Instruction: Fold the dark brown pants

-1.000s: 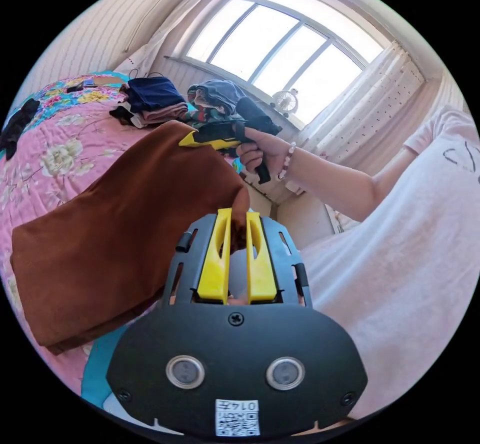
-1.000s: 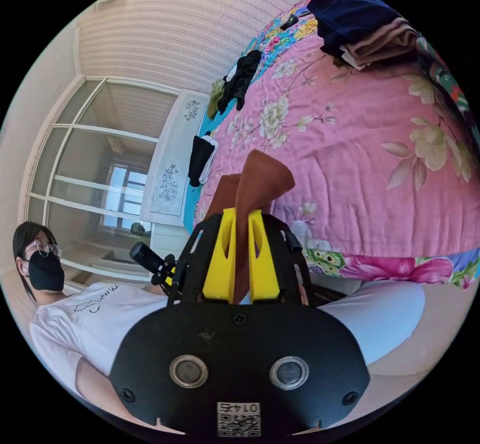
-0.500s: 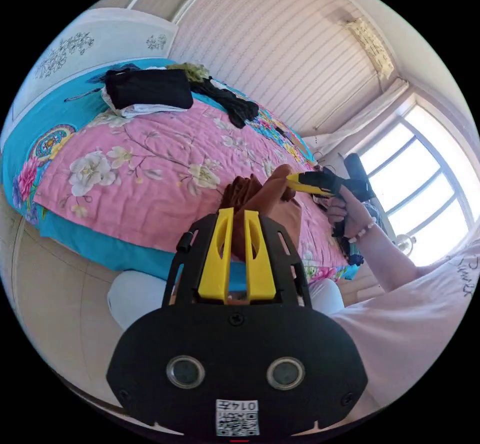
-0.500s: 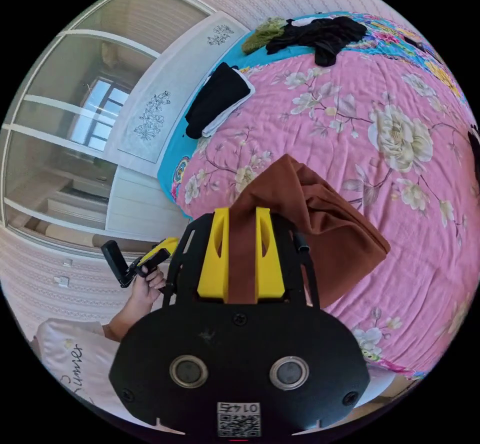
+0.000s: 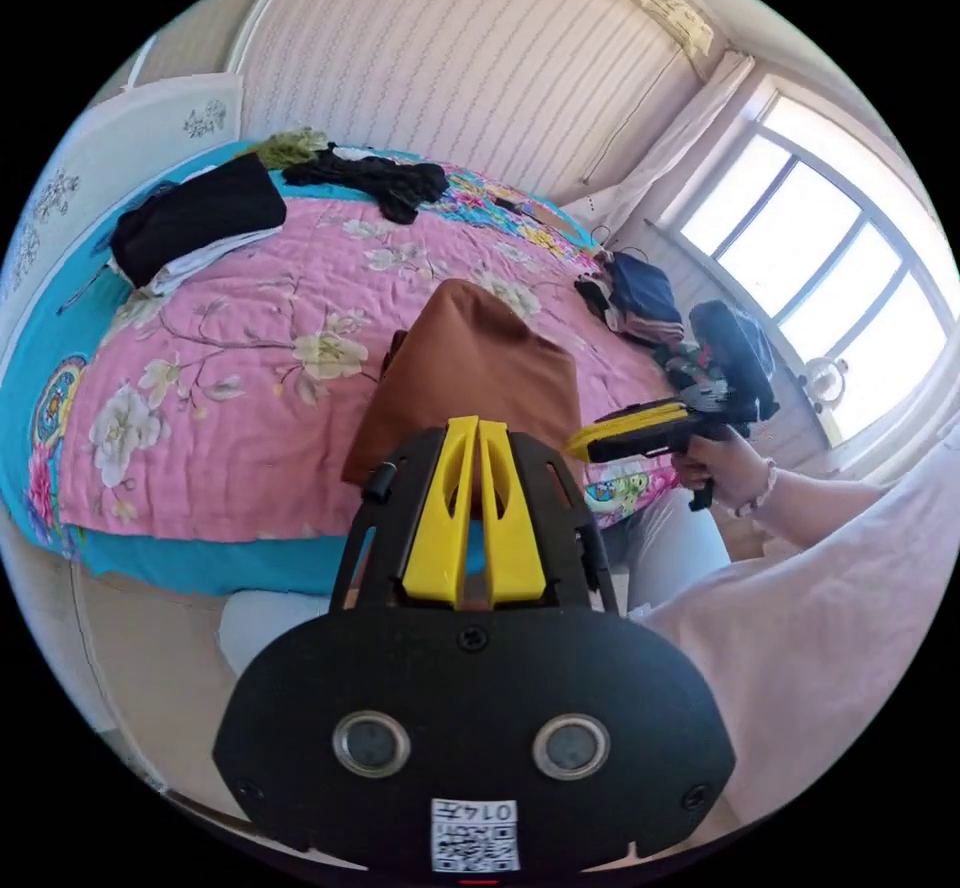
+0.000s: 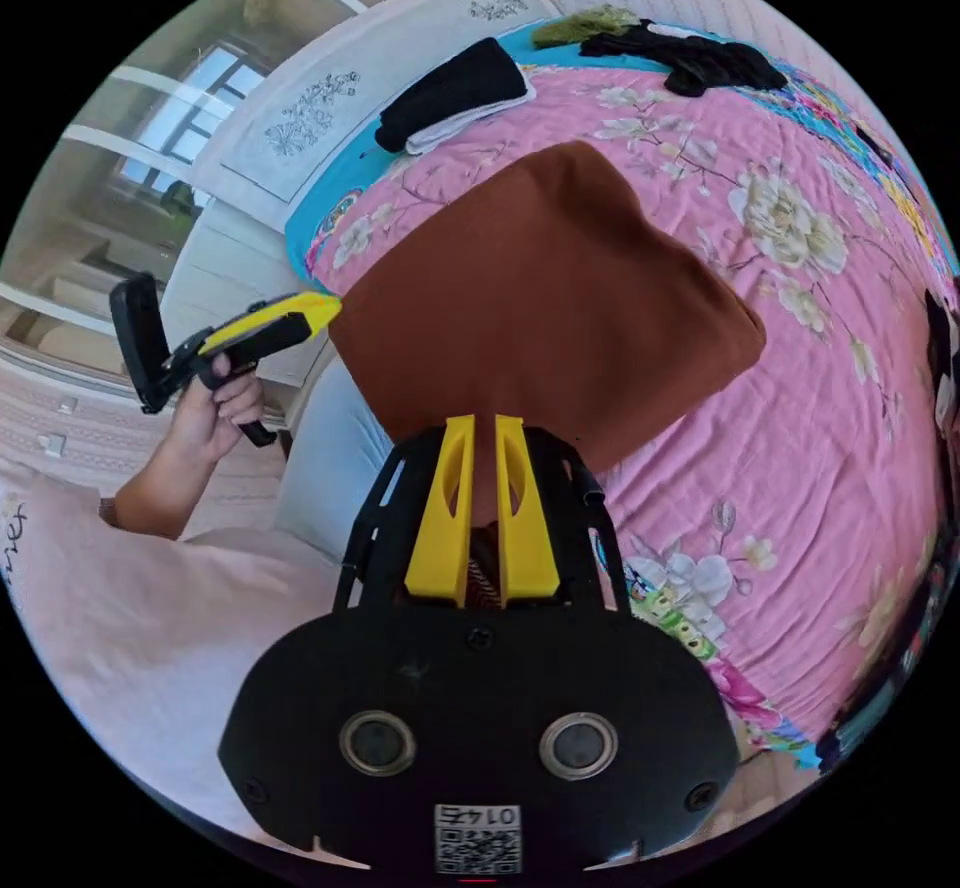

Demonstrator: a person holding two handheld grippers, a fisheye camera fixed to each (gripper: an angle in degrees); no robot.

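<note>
In the left gripper view, the dark brown pants (image 5: 465, 378) are lying folded into a thick rectangle on the pink floral quilt (image 5: 230, 378), near the bed's edge. The left gripper (image 5: 476, 438) is hovering just above their near edge, jaws almost together with nothing clamped. To the right, the right gripper (image 5: 585, 440) is being held level by a hand (image 5: 722, 466), its tips at the pants' corner, seemingly closed. In the right gripper view, the jaws are sitting narrowly apart, empty.
</note>
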